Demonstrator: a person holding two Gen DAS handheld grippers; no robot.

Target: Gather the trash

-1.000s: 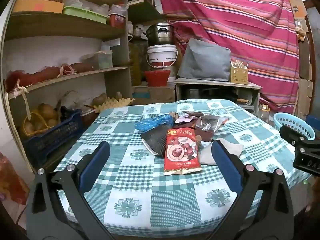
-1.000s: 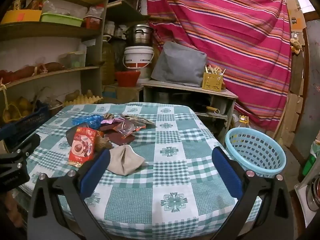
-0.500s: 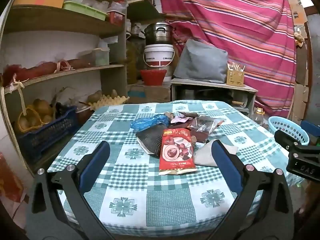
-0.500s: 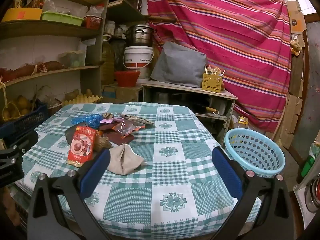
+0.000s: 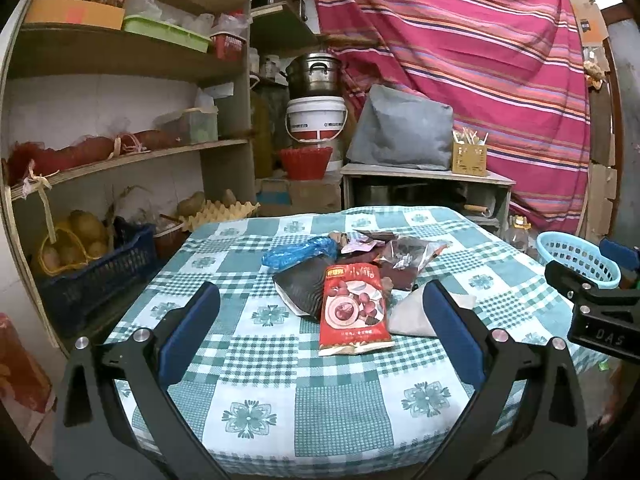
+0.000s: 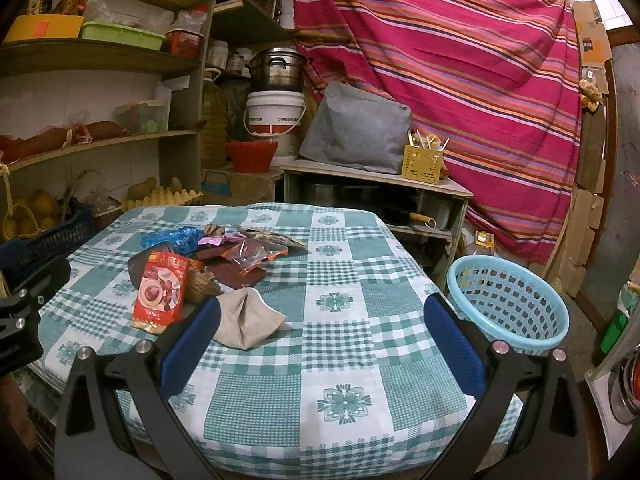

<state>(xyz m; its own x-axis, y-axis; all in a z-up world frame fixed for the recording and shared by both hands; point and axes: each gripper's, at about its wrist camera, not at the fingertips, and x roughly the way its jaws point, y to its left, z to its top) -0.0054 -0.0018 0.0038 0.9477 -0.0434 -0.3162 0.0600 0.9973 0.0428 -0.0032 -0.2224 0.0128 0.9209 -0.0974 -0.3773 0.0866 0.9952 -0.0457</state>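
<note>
1. Trash heaped near the middle of the tabletop (image 5: pixel 344 412): red snack packet (image 5: pixel 354 310) at the front, flat and face up, one edge resting on a dark wrapper (image 5: pixel 298 284); blue plastic bag (image 5: pixel 298 254) crumpled behind; clear crinkled wrappers (image 5: pixel 408 252) farther back; grey folded pouch (image 6: pixel 246 322) just beside the packet on the right-hand side.
2. All of it probably very light, thin and limp; glossy film likely slippery, apt to slide out of a loose pinch.
3. Best hold on the red packet: probably the near sealed edge, slightly lifted off the cloth, pinched across its thickness. For the grey pouch, the raised fold on top.
4. Left tool (image 5: pixel 320 340) spread wide, nothing between its blue pads, held short of the packet and lined up with it.
5. Right tool (image 6: pixel 322 344) likewise spread and empty, above bare checked cloth, with the grey pouch next to its left finger.
6. Light blue basket (image 6: pixel 516 312) on the floor beyond the tabletop's right edge, empty as far as visible, probably the place for the trash.
7. Shelves (image 5: pixel 132 160) with produce and containers to the left, striped curtain (image 5: pixel 460 40) behind.
</note>
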